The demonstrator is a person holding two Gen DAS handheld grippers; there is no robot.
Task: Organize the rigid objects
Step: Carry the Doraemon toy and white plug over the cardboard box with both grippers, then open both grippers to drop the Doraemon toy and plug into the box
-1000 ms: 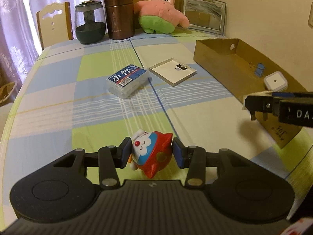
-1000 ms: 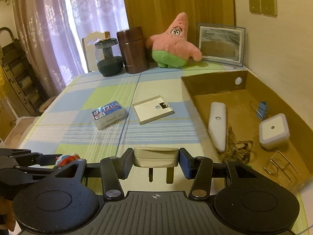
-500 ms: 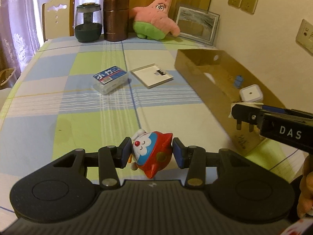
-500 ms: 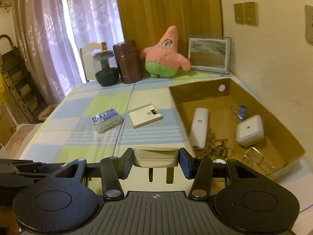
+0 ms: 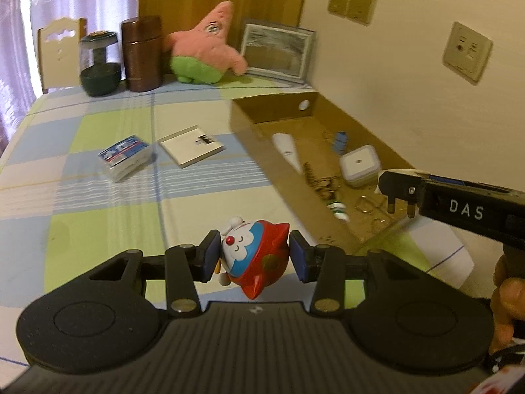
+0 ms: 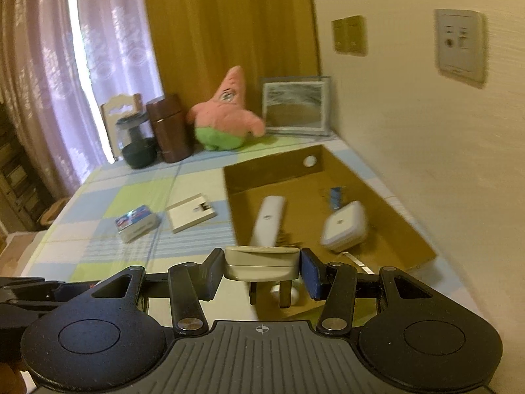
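My left gripper [image 5: 252,257] is shut on a red and blue cartoon cat figure [image 5: 259,257], held above the checked tablecloth near the cardboard box's near left corner. My right gripper [image 6: 261,271] is shut on a beige wall plug [image 6: 262,262] with its prongs pointing down, above the near end of the open cardboard box [image 6: 410,229]. From the left wrist view the right gripper [image 5: 398,190] with the plug hangs over the box [image 5: 262,144]. In the box lie a white remote [image 6: 267,223], a white square container [image 6: 344,226], a blue binder clip [image 6: 335,197], metal clips and a small bottle.
On the cloth left of the box lie a blue-labelled plastic case [image 5: 126,156] and a flat white square plate [image 5: 192,146]. At the table's far end stand a dark jar [image 5: 100,65], a brown canister [image 5: 141,54], a pink star plush [image 5: 205,55] and a framed picture [image 5: 277,51]. A wall runs along the right.
Both grippers have risen and moved right towards the box with their loads. The box interior now shows more fully in both views. Neither grip has changed.
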